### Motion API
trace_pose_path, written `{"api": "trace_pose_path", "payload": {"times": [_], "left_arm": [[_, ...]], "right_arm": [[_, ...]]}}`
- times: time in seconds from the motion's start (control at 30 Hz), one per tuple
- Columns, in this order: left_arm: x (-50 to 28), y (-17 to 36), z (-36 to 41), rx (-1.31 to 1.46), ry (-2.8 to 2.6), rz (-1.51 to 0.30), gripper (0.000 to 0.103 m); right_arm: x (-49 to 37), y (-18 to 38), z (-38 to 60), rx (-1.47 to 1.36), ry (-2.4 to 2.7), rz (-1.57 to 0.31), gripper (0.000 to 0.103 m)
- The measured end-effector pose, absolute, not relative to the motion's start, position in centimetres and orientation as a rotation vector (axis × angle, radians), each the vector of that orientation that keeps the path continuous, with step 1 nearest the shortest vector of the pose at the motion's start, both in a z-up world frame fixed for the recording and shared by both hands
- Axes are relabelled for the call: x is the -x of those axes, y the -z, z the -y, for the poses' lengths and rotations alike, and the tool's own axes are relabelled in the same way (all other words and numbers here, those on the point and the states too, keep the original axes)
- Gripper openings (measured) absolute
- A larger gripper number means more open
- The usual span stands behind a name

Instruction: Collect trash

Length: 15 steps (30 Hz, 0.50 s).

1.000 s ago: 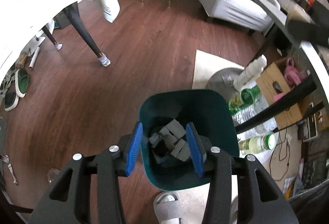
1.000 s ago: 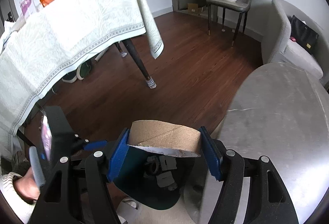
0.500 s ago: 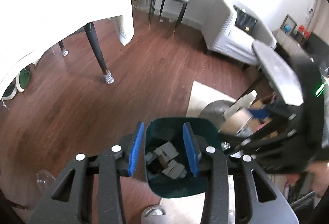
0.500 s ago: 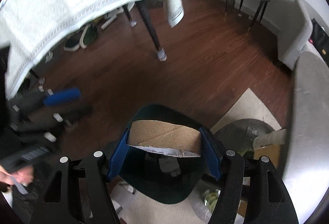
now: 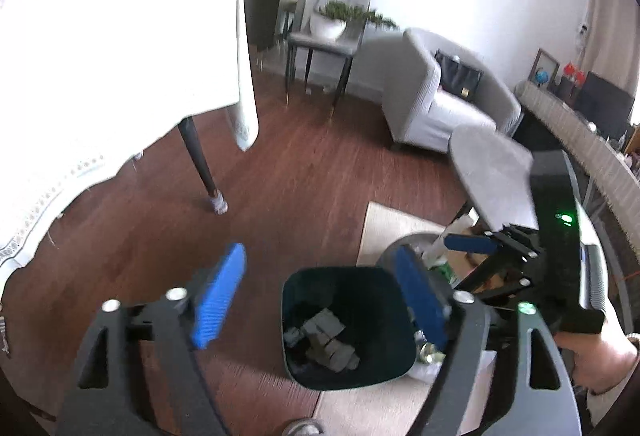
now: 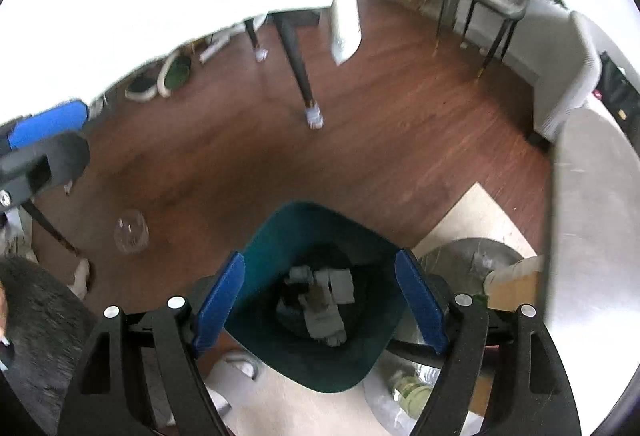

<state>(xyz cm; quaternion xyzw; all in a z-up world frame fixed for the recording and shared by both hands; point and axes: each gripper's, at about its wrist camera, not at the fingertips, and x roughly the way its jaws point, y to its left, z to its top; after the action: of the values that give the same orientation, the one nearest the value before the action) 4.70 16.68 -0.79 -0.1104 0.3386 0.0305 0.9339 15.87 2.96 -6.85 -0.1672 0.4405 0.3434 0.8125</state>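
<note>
The dark green trash bin [image 5: 384, 316] stands on the wood floor with grey and white scraps [image 5: 324, 340] inside. My left gripper [image 5: 320, 264] hovers high above it, its jaws opening wide with nothing between them. My right gripper [image 6: 320, 260] hangs right over the bin [image 6: 288, 236]. Its jaws are opening too, and only the bin's scraps [image 6: 328, 300] show between the blue pads, far below them. A brownish piece lies among those scraps. The right gripper's blue finger [image 5: 468, 242] shows at the right of the left wrist view.
A table with a white cloth [image 5: 120, 76] and a dark leg [image 6: 300, 76] stands to the left. A round grey side table [image 6: 592, 216] is on the right, with bottles [image 6: 412, 392] and a box beneath. A clear glass [image 6: 131, 232] lies on the floor. A beige rug [image 5: 392, 224] lies under the bin.
The cardboard roll has left the right gripper's jaws, which have spread apart. The left gripper has risen and swung up, and its jaws have gone from narrow to wide.
</note>
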Motion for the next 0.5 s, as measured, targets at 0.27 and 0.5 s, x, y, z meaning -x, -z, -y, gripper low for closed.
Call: {"api": "trace_pose_path", "payload": {"times": [0.27,0.5], "left_arm": [[-2.0,-1.6,-15.1,0.15,-0.11,-0.614,0.097],[-0.2,-2.1,-12.6,0.08,-0.086,-0.585,0.1]], "right_arm": [[-10.9,0.2,2.9,0.261,-0.63,-0.709,0.09],[-6.5,-3.6,11.0,0.223,-0.464,-0.547,0.099]]}}
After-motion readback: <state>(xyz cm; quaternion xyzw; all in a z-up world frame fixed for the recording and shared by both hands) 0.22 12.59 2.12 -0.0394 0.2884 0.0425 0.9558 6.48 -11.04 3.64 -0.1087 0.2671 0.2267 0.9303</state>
